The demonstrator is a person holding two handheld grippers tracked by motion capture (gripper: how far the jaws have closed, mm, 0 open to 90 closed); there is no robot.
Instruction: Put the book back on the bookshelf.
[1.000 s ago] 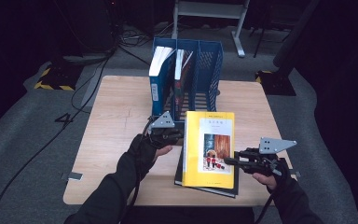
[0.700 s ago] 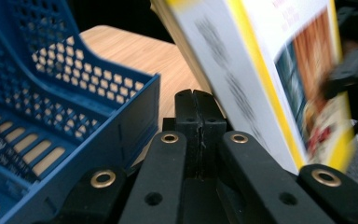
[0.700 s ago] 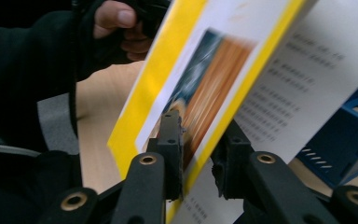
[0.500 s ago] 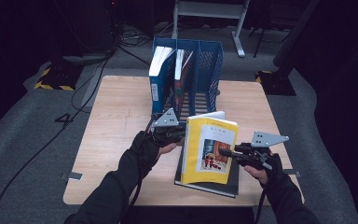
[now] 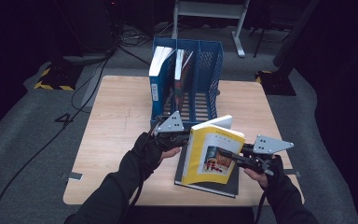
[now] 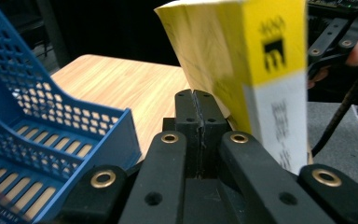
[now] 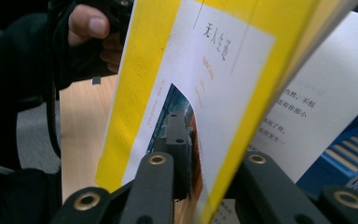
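Just in front of the blue rack (image 5: 189, 74), the right claw (image 5: 220, 152) grips the yellow book's (image 5: 212, 151) cover, the left claw (image 5: 186, 138) rests closed against its spine, tilting it upright off the dark book (image 5: 209, 185); next probably slotting it into the rack.

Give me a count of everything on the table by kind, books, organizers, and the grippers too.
Books lying or held in front: 2, the yellow book and the dark book under it
Books standing in the rack: 2, and
Blue file rack: 1
Grippers: 2, left gripper, right gripper
Total: 7
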